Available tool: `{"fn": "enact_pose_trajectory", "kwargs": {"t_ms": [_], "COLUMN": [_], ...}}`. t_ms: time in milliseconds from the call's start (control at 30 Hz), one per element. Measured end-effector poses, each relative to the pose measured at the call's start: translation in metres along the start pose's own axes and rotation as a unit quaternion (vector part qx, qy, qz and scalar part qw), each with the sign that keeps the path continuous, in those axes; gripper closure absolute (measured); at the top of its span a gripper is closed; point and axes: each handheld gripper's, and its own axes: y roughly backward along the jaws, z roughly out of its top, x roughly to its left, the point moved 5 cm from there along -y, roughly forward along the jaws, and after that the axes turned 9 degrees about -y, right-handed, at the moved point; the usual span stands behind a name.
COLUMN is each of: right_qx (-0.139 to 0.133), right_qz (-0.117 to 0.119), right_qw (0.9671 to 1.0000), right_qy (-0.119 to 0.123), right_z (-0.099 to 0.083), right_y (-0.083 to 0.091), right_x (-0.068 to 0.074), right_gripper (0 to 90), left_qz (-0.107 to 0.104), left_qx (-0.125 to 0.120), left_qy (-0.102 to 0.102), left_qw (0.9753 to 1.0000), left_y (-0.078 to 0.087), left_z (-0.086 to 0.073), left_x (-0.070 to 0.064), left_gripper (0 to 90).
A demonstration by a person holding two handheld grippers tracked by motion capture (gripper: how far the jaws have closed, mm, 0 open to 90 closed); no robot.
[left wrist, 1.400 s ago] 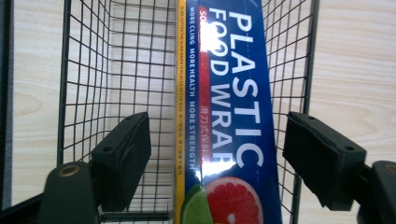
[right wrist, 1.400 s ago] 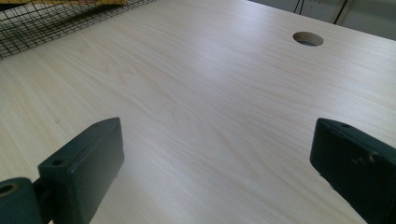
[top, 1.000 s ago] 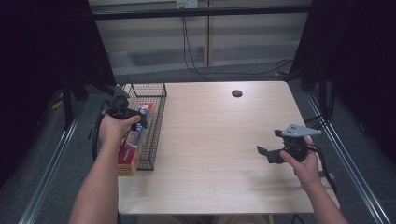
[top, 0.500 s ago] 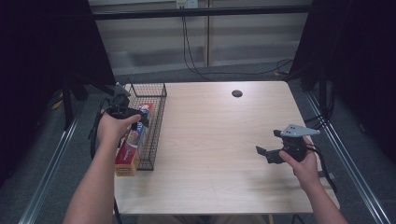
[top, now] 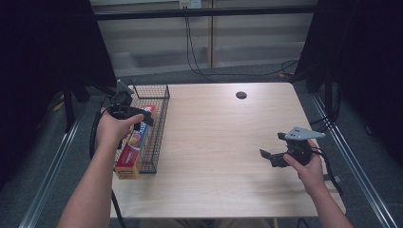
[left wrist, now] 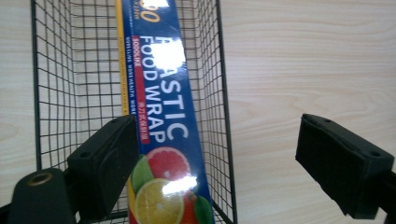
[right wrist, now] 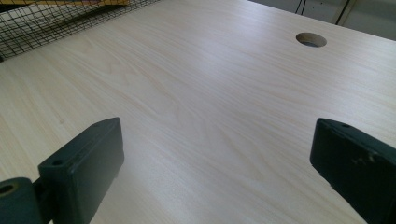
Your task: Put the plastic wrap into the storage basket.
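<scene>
The surface (top: 223, 142) was a pale wooden top with a round cable hole (top: 241, 95) near its far edge, and most of it lay bare. Against its left edge stood the black wire basket (top: 159, 128), long and narrow, running away from the person.

Inside the basket lay the box of plastic food wrap (top: 134, 148), lengthwise. Its near end stuck out past the basket's near rim and its far end rested deep between the wire walls. Over the last second the box had sunk a little further into the basket and settled flatter, while the hand above it barely shifted. In the left gripper view the blue box (left wrist: 163, 140) with its citrus picture ran straight up the middle of the mesh.

The left hand-held gripper (top: 135, 116) hovered over the box with its jaws spread wide; one jaw sat over the basket, the other out over bare wood, and neither touched the box. That suggested the box had just been let go, so the placing looked done or nearly so.

The right hand-held gripper (top: 271, 158) had stayed where it was, low over the right side of the surface, well apart from the basket, jaws open and holding nothing.
</scene>
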Motion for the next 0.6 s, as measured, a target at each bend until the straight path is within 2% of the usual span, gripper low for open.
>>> {"fn": "enact_pose_trajectory", "kwargs": {"t_ms": [100, 167, 600], "right_qx": [0.0, 0.0, 0.001], "right_qz": [-0.002, -0.003, 0.0], "right_qw": [1.0, 1.0, 1.0], "right_qy": [-0.002, -0.001, 0.003], "right_z": [0.0, 0.0, 0.0], "right_y": [0.001, 0.001, 0.001], "right_x": [0.0, 0.0, 0.001], "right_gripper": [2.6, 2.6, 2.7], "left_qz": [-0.008, -0.01, -0.027], "left_qx": [0.003, 0.003, -0.007], "left_qy": [-0.007, -0.018, -0.046], "left_qw": [0.9999, 0.9998, 0.9986], "left_y": [0.0, 0.001, 0.004], "left_z": [0.0, 0.001, 0.003], "left_x": [-0.007, -0.011, -0.036], "left_gripper": [13.5, 13.6, 14.0]}}
